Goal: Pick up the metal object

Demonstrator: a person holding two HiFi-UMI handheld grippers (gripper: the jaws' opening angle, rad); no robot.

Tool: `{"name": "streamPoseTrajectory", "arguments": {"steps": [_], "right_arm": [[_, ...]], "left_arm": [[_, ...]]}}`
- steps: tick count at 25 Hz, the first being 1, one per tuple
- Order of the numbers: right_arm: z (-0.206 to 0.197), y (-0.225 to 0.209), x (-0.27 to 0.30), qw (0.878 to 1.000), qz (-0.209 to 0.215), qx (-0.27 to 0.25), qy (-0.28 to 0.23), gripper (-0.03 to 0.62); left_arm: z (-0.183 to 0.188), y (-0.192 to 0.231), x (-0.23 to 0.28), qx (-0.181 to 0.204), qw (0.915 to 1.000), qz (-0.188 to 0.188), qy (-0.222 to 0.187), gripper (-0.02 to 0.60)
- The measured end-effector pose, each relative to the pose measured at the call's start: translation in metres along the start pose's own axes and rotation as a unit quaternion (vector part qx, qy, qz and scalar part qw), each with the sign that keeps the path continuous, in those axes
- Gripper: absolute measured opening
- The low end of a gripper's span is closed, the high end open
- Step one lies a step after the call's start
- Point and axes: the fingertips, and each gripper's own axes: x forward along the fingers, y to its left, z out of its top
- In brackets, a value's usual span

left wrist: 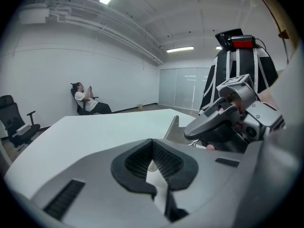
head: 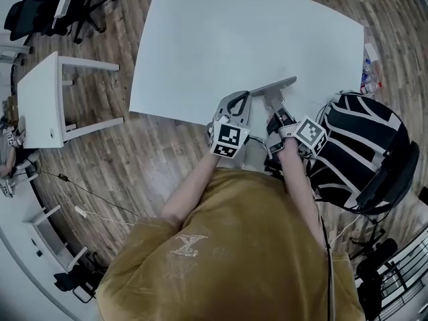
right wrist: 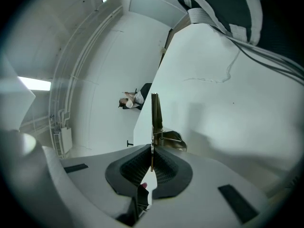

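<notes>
R gripper [right wrist: 151,158], fingers clamped on the thin edge of the metal plate [right wrist: 155,113] at the near edge of the desk [head: 221,39]; L gripper [left wrist: 153,152] fingers together & empty, just beside; imo hold firm squeeze, lift straight w/o twisting so plate can't slip.

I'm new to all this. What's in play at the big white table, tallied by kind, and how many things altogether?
Metal object: 1
Hand-held grippers: 2 (left gripper, jaws together on nothing; right gripper, jaws shut on the metal object)
Big white table: 1
Total: 4
</notes>
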Motion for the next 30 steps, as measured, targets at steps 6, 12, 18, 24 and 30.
{"name": "streamPoseTrajectory", "arguments": {"steps": [6, 12, 18, 24, 30], "right_arm": [[0.002, 0.014, -0.007, 0.999, 0.014, -0.035, 0.0, 0.009], [0.004, 0.032, -0.016, 0.995, 0.025, -0.094, -0.001, 0.009], [0.001, 0.047, -0.017, 0.99, 0.036, -0.139, 0.0, 0.009], [-0.007, 0.061, -0.02, 0.987, 0.046, -0.151, -0.001, 0.009], [0.009, 0.091, -0.029, 0.991, 0.103, -0.085, -0.025, 0.009]], "left_arm": [[0.018, -0.002, -0.011, -0.007, 0.9998, 0.006, -0.019, 0.006], [0.034, -0.001, -0.023, -0.003, 0.9992, 0.014, -0.036, 0.006], [0.044, -0.004, -0.032, 0.003, 0.9986, 0.018, -0.049, 0.006], [0.053, 0.001, -0.043, -0.002, 0.9976, 0.028, -0.064, 0.006], [0.066, 0.005, -0.048, 0.002, 0.9962, 0.035, -0.08, 0.006]]}}
